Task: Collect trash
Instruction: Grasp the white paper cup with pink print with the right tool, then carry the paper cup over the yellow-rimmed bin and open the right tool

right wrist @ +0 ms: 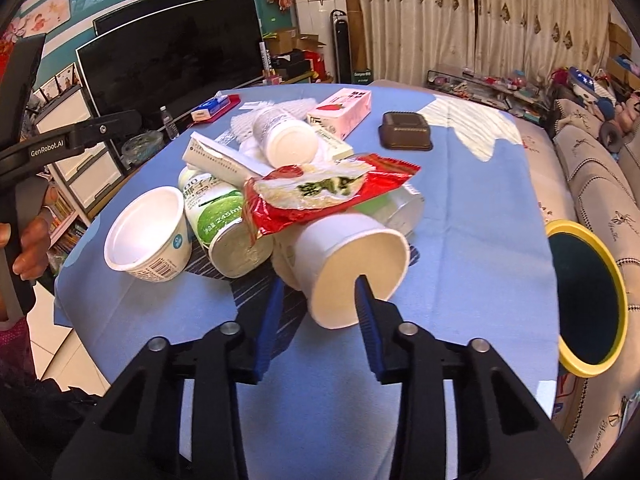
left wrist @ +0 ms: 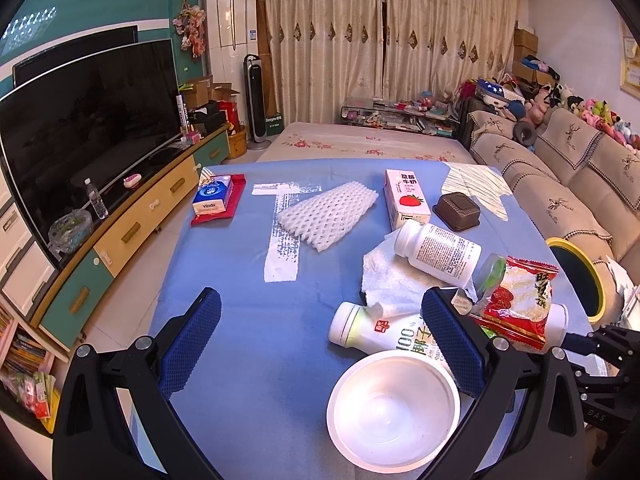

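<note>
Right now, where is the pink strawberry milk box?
The strawberry milk box lies on the far part of the blue table, between the white foam net on its left and the small brown tray on its right.

trash heap on the table (right wrist: 480,208)

snack wrapper (right wrist: 320,188) lies atop paper cup (right wrist: 352,268) and bottle (right wrist: 224,220) (both tipped over); bin (right wrist: 588,300) stands right of the table.
</note>
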`<action>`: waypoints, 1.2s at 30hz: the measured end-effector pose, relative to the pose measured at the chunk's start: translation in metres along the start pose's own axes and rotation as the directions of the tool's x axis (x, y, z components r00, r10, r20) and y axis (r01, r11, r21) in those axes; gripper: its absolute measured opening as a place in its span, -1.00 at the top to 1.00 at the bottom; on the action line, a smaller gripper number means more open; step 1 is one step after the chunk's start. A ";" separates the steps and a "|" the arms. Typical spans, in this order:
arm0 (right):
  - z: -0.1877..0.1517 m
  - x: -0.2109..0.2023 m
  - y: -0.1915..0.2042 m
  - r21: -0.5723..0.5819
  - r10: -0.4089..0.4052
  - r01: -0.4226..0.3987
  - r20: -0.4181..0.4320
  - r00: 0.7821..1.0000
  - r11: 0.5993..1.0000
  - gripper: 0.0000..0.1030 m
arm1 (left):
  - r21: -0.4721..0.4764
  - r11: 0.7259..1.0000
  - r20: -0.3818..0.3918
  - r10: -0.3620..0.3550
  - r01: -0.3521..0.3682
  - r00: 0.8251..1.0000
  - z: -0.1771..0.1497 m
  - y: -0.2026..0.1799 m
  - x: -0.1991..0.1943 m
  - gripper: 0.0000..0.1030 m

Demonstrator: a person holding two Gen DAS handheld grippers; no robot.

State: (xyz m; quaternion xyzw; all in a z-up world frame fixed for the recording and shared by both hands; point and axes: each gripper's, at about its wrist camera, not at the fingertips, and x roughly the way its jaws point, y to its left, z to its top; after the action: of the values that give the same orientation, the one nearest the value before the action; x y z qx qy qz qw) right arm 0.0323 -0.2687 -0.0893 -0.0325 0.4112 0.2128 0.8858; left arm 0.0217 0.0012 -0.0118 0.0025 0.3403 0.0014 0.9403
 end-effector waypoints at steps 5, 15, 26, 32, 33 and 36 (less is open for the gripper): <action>-0.002 -0.005 0.003 -0.016 0.032 -0.032 0.000 0.999 0.999 0.93 | 0.005 1.000 -0.008 -0.002 0.002 1.000 0.001 -0.001 0.003 -0.93; -0.008 -0.050 -0.001 -0.063 0.074 -0.073 0.001 0.997 0.995 0.94 | -0.001 1.000 -0.009 -0.005 0.005 1.000 0.001 0.001 0.005 -0.93; 0.012 -0.098 -0.088 0.219 -0.193 0.154 0.168 0.967 0.963 0.94 | 0.014 1.000 0.000 -0.013 0.013 1.000 0.004 -0.005 0.002 -0.93; 0.015 -0.069 -0.178 0.412 -0.421 0.370 0.038 0.906 0.833 0.94 | 0.017 1.000 -0.011 -0.015 0.015 1.000 0.002 -0.008 0.003 -0.93; 0.015 -0.062 -0.188 0.422 -0.431 0.386 0.013 0.902 0.821 0.94 | 0.019 1.000 -0.014 -0.015 0.016 1.000 0.001 -0.008 0.005 -0.93; 0.014 -0.034 -0.224 0.453 -0.441 0.427 -0.081 0.894 0.782 0.94 | 0.023 1.000 -0.023 -0.014 0.015 1.000 -0.001 -0.009 0.007 -0.93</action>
State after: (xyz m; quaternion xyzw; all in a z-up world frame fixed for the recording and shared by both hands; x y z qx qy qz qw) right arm 0.1132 -0.4804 -0.0817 0.0873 0.4178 -0.0996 0.8988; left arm 0.0263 -0.0074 -0.0175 0.0111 0.3510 -0.0093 0.9363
